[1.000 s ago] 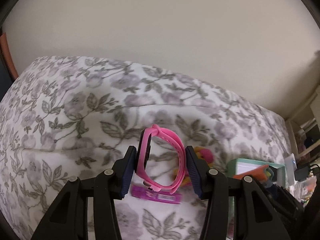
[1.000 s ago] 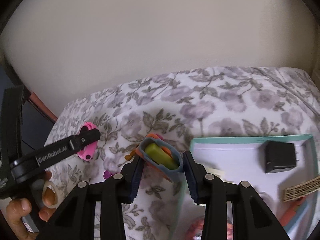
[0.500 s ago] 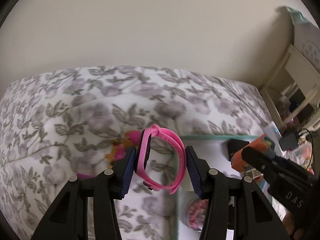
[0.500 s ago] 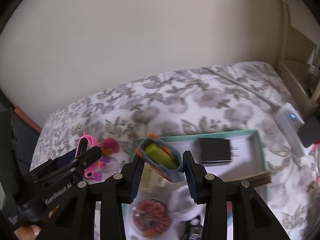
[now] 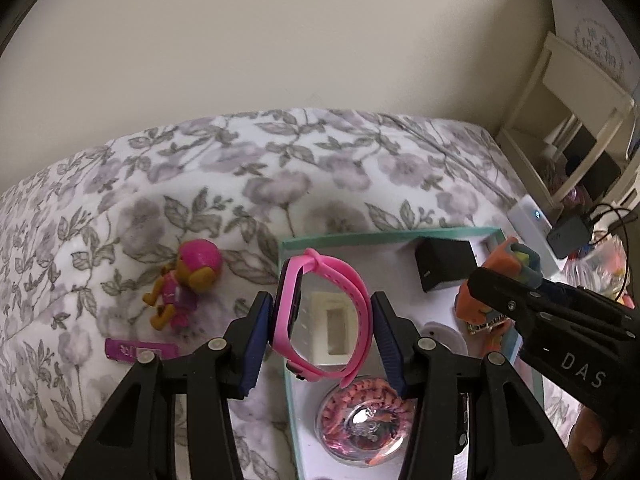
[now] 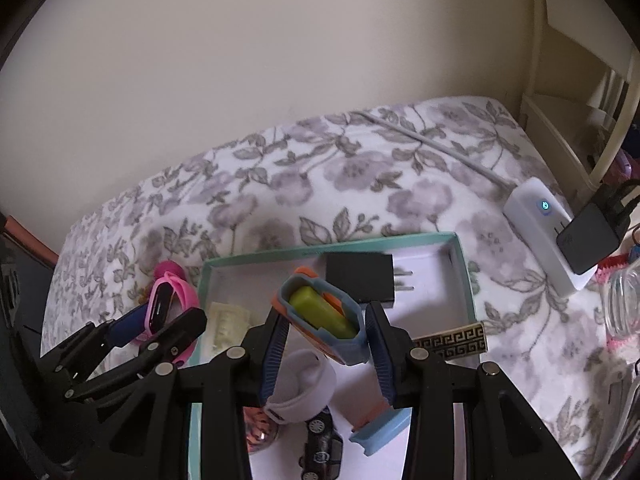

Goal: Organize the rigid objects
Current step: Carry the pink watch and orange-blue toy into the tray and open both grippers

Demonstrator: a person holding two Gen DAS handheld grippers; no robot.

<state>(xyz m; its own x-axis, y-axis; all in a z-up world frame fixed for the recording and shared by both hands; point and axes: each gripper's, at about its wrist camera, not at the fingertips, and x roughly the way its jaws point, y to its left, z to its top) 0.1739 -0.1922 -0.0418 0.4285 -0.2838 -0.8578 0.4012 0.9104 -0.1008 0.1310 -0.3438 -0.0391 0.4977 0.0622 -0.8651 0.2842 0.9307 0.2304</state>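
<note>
Holding a pink watch (image 5: pixel 320 312) in the left gripper (image 5: pixel 320 320), we note both blue pads (image 5: pixel 258 336) pressed against the band, one on the face side, one on the strap side. The watch hangs looped between the jaws, above the near-left part of the teal box (image 5: pixel 384 235).

Right gripper (image 6: pixel 324 332) pinches an orange-and-blue toy (image 6: pixel 320 312) with a yellow-green block inside it; its pads (image 6: pixel 382 354) press on the toy's two flanks. The toy hangs over the middle of the box.

Box contents, seen from the right wrist view:
- black charger (image 6: pixel 358 278), just beyond the toy, prongs pointing right;
- cream frame (image 6: pixel 226 328), left of the toy;
- gold patterned strip (image 6: pixel 452 342), right of the gripper, lying across the box's right edge;
- white strap (image 6: pixel 300 384), under the left finger;
- small toy car (image 6: pixel 320 444) and a blue-and-orange piece (image 6: pixel 380 426), nearest us, between the fingers.

From the left wrist view we also record a clear disc with red filling (image 5: pixel 364 420) in the box, below the watch.

Outside the box, on the floral cover (image 5: pixel 240 184) left of the left gripper: a pink-helmeted figure (image 5: pixel 184 288) lying down, and a purple bar (image 5: pixel 138 349) nearer us, apart from it.

Right of the box: a white power strip (image 6: pixel 540 224) with a lit blue button and a black adapter plugged in.
</note>
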